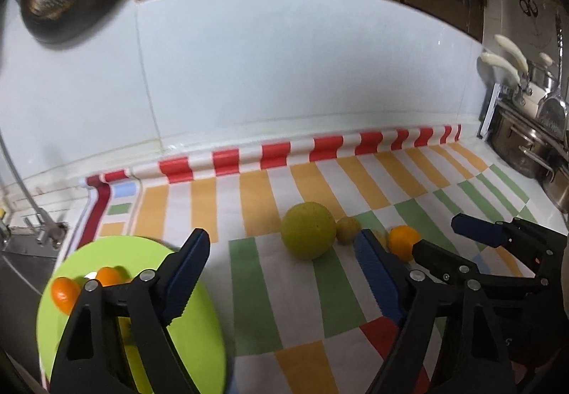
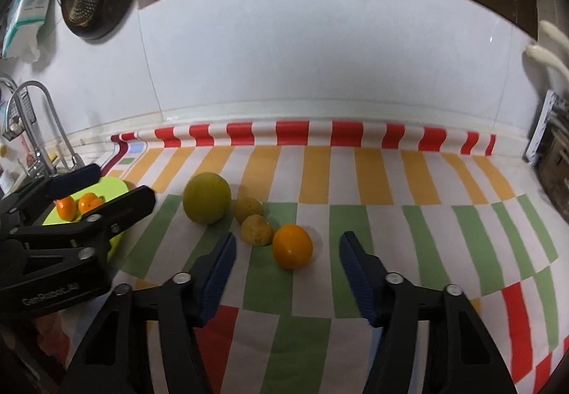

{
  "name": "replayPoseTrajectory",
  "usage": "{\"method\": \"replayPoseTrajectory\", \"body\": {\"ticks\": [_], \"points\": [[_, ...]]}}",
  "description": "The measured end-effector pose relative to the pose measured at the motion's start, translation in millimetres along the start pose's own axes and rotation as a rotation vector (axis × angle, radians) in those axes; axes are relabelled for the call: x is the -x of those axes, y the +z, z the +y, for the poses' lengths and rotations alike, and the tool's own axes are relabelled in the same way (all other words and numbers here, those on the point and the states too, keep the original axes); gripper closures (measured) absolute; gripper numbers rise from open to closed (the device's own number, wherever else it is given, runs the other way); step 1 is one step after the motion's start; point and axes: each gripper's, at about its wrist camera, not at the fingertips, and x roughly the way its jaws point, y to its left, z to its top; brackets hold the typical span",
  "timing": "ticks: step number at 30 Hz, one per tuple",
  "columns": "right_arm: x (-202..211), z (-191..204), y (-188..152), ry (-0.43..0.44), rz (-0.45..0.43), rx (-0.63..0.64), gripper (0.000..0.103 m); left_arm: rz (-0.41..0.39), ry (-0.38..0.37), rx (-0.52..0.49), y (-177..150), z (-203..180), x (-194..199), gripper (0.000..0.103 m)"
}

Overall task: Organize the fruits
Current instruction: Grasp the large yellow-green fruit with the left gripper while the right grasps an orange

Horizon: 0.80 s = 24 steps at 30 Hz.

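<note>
On the tabletop (image 2: 391,180), over a striped cloth, I see four loose fruits in a cluster: a big green fruit (image 2: 207,197), two small yellowish fruits (image 2: 248,209) touching each other, and an orange (image 2: 292,246) just beside the nearer one. My right tongs (image 2: 287,264) stand spread, nothing pinched, the orange just beyond the tips. My left tongs (image 1: 281,251) are spread too, empty, over the cloth, the left finger above the green plate (image 1: 199,322). Plate sits at the cloth's left end near the sink; two small oranges (image 2: 79,204) lie on it.
</note>
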Motion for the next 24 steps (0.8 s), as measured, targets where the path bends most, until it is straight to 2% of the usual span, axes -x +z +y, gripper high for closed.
{"method": "replayPoseTrajectory", "body": {"ticks": [3, 13, 17, 19, 24], "points": [[-14, -3, -2, 0.017, 0.034, -0.016, 0.053, 0.036, 0.0, -0.012, 1, -4, -18, 0.023], [-39, -8, -2, 0.029, 0.072, -0.03, 0.056, 0.083, -0.02, -0.049, 8, -11, -57, 0.027], [-45, -11, -1, 0.028, 0.081, -0.032, 0.056, 0.103, -0.034, -0.051, 9, -14, -67, 0.035], [-47, -13, -2, 0.029, 0.089, -0.036, 0.062, 0.114, -0.05, -0.047, 9, -15, -70, 0.042], [-51, -16, -3, 0.049, 0.109, -0.06, 0.066, 0.124, -0.079, -0.044, 9, -16, -74, 0.049]]}}
